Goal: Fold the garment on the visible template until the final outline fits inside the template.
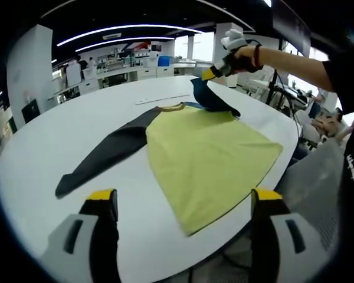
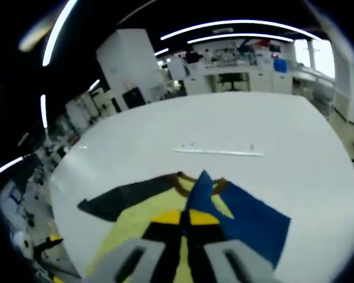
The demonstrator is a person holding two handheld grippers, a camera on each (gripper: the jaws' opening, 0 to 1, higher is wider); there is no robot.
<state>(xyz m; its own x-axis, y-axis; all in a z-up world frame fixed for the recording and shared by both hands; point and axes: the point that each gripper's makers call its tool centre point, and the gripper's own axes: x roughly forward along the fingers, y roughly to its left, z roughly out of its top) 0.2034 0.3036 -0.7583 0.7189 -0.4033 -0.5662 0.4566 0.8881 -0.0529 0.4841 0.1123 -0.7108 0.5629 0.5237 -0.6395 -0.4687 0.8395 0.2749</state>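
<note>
A garment lies flat on the white round table (image 1: 59, 135), with a yellow-green body (image 1: 206, 153), a brown collar (image 1: 172, 107) and a black sleeve (image 1: 106, 156) stretched out to the left. Its blue sleeve (image 1: 209, 97) is raised off the table, held by my right gripper (image 1: 211, 73) in a person's hand. In the right gripper view, my right gripper (image 2: 184, 217) is shut on the blue sleeve (image 2: 248, 221), with the black sleeve (image 2: 124, 200) to its left. My left gripper (image 1: 183, 197) hangs open above the garment's near hem, touching nothing.
A thin pale strip (image 1: 162, 99) lies on the table beyond the collar, also visible as the strip (image 2: 218, 152). The table edge (image 1: 248, 218) runs close by the hem. The person's arm (image 1: 295, 62) reaches in from the right. Lab benches (image 1: 130, 71) stand far behind.
</note>
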